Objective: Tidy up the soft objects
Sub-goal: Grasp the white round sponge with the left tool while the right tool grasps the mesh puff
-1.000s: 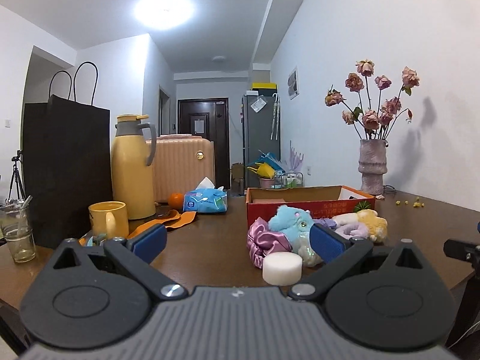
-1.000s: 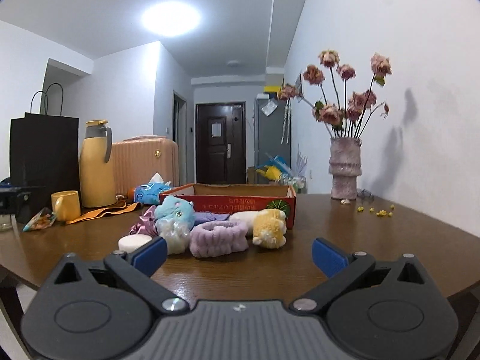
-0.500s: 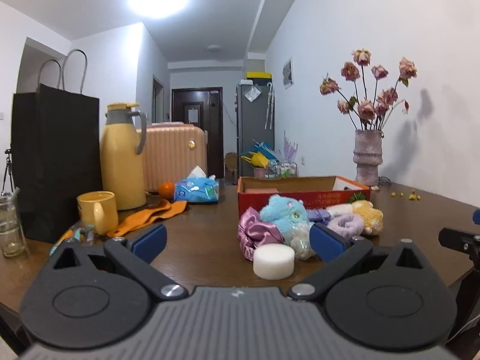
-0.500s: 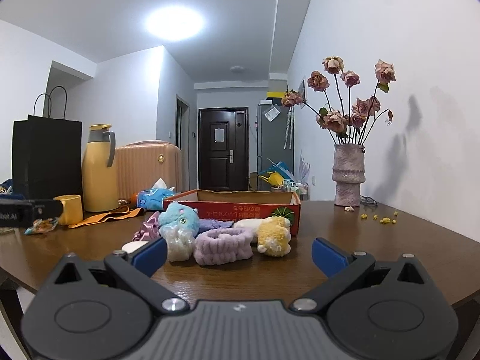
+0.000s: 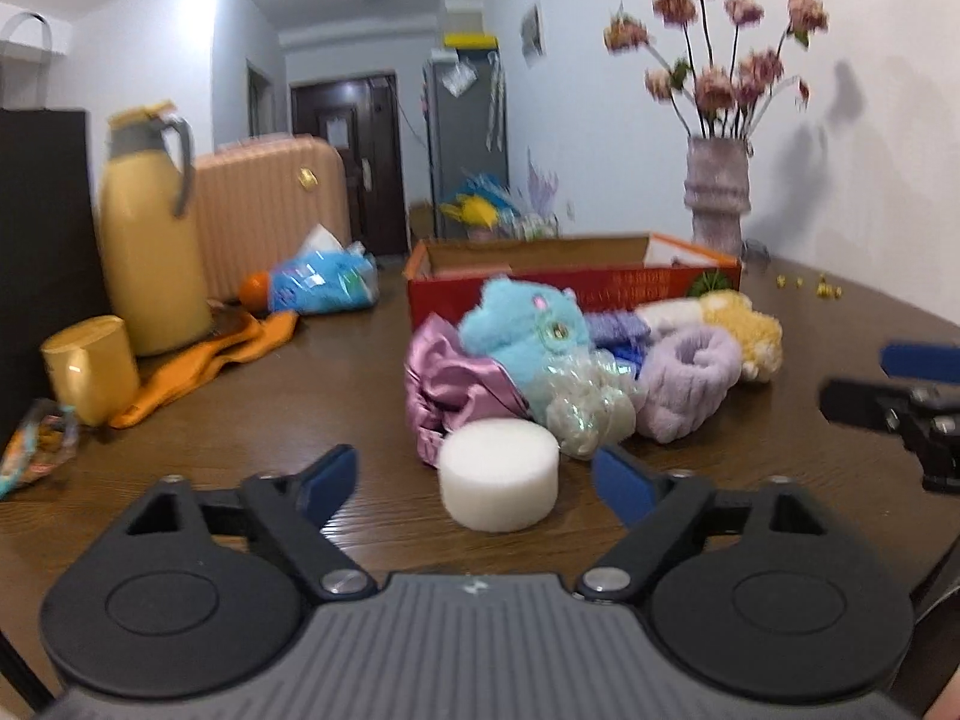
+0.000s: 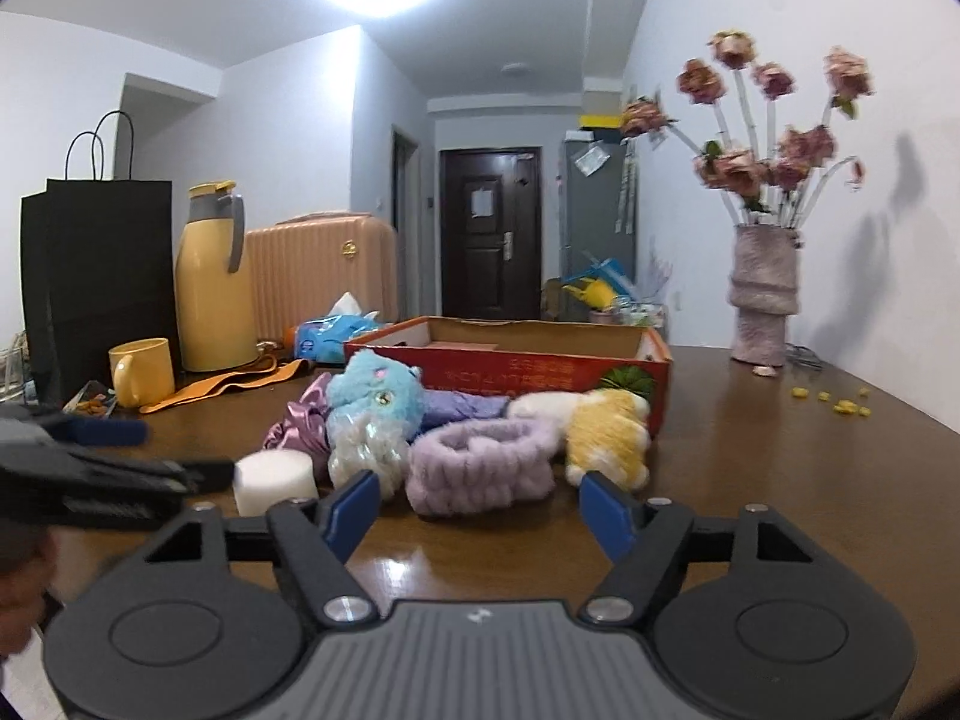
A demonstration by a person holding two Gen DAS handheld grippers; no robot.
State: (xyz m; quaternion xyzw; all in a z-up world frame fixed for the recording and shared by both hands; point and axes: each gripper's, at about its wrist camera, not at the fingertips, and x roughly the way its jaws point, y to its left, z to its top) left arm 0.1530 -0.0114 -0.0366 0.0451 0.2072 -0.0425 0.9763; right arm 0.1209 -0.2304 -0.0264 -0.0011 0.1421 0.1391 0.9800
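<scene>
Left tongs [image 5: 474,483] spread wide, white foam cylinder [image 5: 498,474] standing upright between the tips, lower centre. Right tongs [image 6: 480,507] wide too, fuzzy lilac headband [image 6: 480,465] lying sideways just ahead.

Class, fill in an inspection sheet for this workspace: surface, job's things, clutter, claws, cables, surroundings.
Surface: brown wooden table, glossy.
Job's things: white sponge, pink scrunchie, blue plush, purple headband, yellow plush, all outside the red box.
Clutter: yellow mug, flask, tissue pack, black bag.
Claws: left claw open at the sponge; right claw open, empty.
Cables: nothing seen.
Surroundings: vase, suitcase.
</scene>
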